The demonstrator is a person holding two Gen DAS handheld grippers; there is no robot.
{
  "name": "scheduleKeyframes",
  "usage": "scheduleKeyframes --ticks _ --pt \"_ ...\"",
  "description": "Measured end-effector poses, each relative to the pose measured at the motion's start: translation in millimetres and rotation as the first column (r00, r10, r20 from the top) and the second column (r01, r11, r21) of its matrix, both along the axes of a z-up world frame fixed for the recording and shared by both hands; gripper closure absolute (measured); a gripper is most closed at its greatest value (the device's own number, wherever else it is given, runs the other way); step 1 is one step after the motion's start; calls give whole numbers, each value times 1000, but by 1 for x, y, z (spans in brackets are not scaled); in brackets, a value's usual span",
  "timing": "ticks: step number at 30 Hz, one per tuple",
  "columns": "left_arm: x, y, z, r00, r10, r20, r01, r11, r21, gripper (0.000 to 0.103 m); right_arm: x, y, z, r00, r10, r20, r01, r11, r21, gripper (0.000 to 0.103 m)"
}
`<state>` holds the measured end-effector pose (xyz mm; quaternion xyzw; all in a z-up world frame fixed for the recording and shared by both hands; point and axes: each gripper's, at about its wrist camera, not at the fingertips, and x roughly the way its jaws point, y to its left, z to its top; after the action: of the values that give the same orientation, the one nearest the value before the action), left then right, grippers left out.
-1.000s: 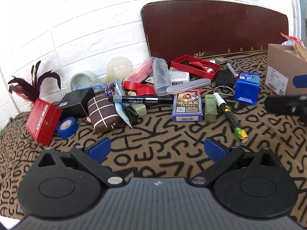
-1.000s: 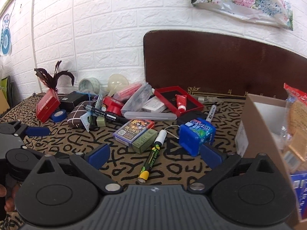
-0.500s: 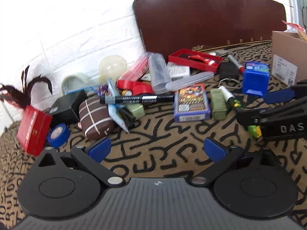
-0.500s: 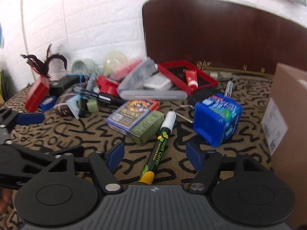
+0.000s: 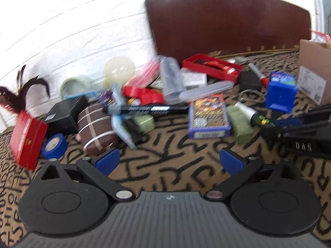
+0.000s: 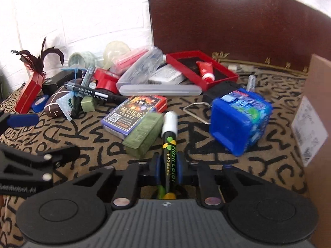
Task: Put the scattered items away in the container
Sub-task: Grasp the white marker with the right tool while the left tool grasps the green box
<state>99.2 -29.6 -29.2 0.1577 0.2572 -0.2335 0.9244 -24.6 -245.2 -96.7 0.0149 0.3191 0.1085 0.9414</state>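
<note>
The right tool (image 6: 168, 168) has just squeezed the chalk marker (image 6: 169, 144); next stop, the box (image 6: 318, 111). The left tool (image 5: 168, 161) waits, spread apart.

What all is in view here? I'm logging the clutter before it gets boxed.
chalk marker: 1, black with white cap, between the right tongs' blue pads
green block: 1, olive, left of the marker
card box: 1, blue and red, behind the block
blue tub: 1, right of the marker
cardboard box: 1, brown, far right
red tray: 1, at the back, holding a red tube
clear case: 1, long, mid-pile
black pen: 1, left pile
brown pouch: 1, left
blue tape roll: 1, far left
right tongs: shut on the marker
left tongs: open, nothing held
</note>
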Motion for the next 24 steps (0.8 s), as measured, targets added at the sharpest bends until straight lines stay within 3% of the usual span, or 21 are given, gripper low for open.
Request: scheduleKeyframes --ticks 6,14,17,21,24 --pt "-7 -23 4 997 -70 34 71 997 -39 0 -33 -10 31 994 -16 109 21 999 -42 88" --pt "-28 -70 -5 988 -157 2 156 986 -63 2 -65 -42 81 972 -62 225 71 997 -33 89" --pt "-29 -89 -16 992 -118 -36 117 993 -28 5 -68 -52 91 965 -71 252 80 996 -26 89" --pt "-14 -96 -26 990 -17 -139 7 998 -68 7 -70 -62 97 960 -73 270 82 996 -24 89" --pt "-9 -106 -27 989 23 -145 -33 997 -69 8 -72 -69 98 958 -80 275 87 996 -13 89"
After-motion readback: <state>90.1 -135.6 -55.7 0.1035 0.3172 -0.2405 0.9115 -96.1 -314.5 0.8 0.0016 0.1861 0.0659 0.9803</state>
